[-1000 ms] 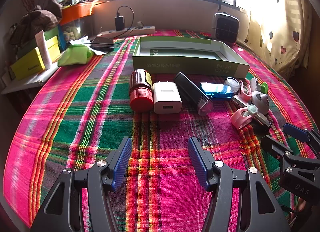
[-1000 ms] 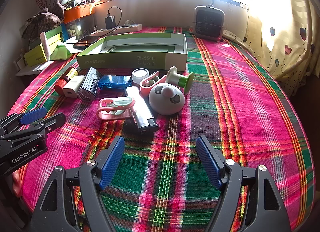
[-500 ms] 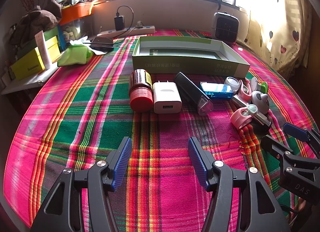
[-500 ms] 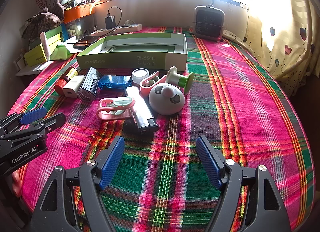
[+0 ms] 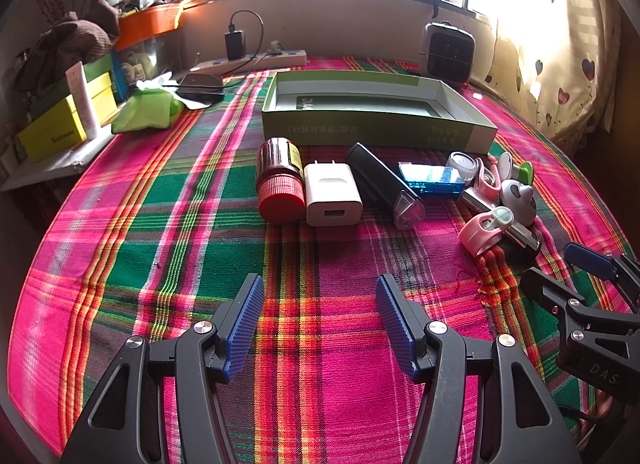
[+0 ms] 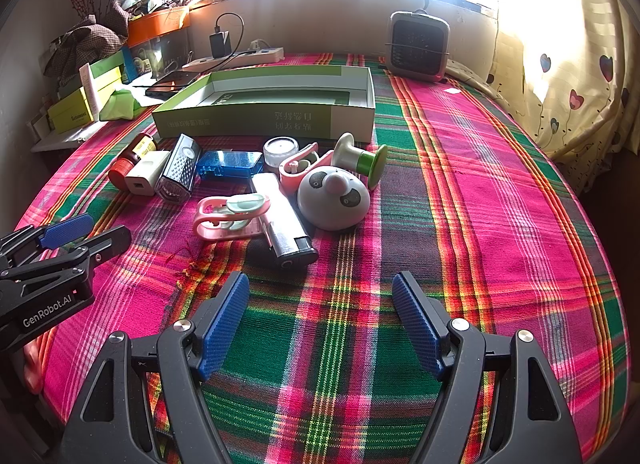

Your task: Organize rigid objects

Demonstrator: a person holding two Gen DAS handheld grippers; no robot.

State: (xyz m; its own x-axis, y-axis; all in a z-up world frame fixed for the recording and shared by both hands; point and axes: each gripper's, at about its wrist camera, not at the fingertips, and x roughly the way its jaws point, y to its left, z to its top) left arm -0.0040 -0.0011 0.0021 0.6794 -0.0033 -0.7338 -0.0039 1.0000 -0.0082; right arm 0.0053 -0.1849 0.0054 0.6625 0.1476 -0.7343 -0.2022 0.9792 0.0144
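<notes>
1. The bed (image 6: 500, 192) carries a plaid cloth of pink, green and red.
2. An open green box (image 6: 264, 120) lies on it.
3. Just before the box lie a red-capped bottle (image 5: 279, 180), a white charger (image 5: 332, 194), a blue case (image 6: 229, 165) and a panda-faced dome (image 6: 333, 198).
4. A small heater (image 6: 418, 46) stands at the far edge.

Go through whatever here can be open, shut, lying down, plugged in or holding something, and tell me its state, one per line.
Left gripper: open, holding nothing.
Right gripper: open, holding nothing.
Green box: lid off, no loose items inside.
Red-capped bottle: capped, lying on its side.
White charger: unplugged, lying flat.
Black adapter: plugged into the power strip.
</notes>
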